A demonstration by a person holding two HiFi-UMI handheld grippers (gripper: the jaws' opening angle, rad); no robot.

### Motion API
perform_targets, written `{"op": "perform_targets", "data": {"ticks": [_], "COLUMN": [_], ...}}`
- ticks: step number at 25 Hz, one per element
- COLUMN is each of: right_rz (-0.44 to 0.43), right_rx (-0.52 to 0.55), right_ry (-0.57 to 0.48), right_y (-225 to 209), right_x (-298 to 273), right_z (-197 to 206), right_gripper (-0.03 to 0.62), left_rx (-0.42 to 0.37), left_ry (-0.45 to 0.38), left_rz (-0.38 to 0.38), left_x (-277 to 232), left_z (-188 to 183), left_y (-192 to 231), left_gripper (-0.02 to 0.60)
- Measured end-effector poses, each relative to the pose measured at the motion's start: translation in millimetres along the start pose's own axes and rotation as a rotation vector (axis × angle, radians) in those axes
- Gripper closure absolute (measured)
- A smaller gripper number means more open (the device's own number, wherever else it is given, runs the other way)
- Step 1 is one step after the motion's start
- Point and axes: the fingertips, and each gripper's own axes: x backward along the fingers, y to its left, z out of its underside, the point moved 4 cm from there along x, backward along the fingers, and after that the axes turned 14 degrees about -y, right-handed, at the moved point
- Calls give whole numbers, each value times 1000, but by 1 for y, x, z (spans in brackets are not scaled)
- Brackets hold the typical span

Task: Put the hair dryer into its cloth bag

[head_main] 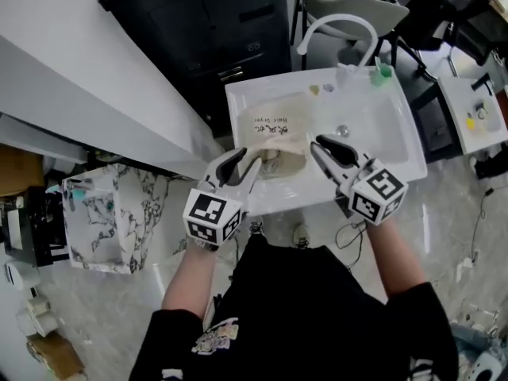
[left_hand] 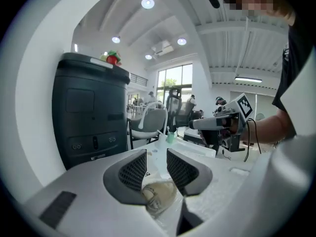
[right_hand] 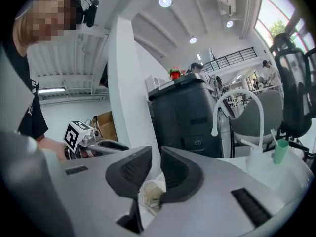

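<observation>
Nearest the head camera, a person's black shirt (head_main: 317, 308) fills the lower frame, with both forearms reaching forward over a white basin (head_main: 381, 125). Left gripper (head_main: 244, 163): held over the basin's near left rim, jaws spread with a clear gap and nothing between the pads. In its own view the pale cloth shows only below the jaws. Right gripper (head_main: 319, 145): held over the middle of the basin, jaws drawn close with a slim gap left. Nothing appears to be pinched, though cloth shows low behind them and the view there is cramped. Cloth bag (head_main: 278, 129): cream, printed with lettering, lying in the left half of the basin between and just beyond the two grippers, its near end touching neither set of pads as far as can be seen. Its contents cannot be made out. Drain (head_main: 342, 131): right of the bag. Beyond, a white arched faucet (head_main: 341, 22) stands at the far rim beside a green cup (head_main: 383, 71). Farther left stands a dark cabinet (head_main: 206, 22).
</observation>
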Motion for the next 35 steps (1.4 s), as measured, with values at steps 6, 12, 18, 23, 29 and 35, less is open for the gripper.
{"op": "perform_targets", "data": {"ticks": [6,12,18,23,29,35], "right_rz": [-72,-162,-223,-242,-182,-69], "right_rx": [18,-13,-46,-71,-86,-70], "right_ry": [-96,-68,-36,-11,-4,-14], "right_y": [-11,-7,21,51,90,131], "right_x": [25,36,33,24,22,39], "right_z": [-38,-32,-18,-2,16,24], "right_gripper": [595,597,597,597,597,597], "left_rx": [-38,-33,-42,-12,29,53], "left_ry": [-90,-120,-102,-99,-83,-96], "left_rz": [-146,-264,-325,-355,-270,-134], "left_x": [25,48,77,101,124,148], "left_z": [-26,-26,-24,-18,-6,-7], "left_y": [-34,-70,-79,-70,-64,-65], "left_gripper": [467,557,577,578,578,578]}}
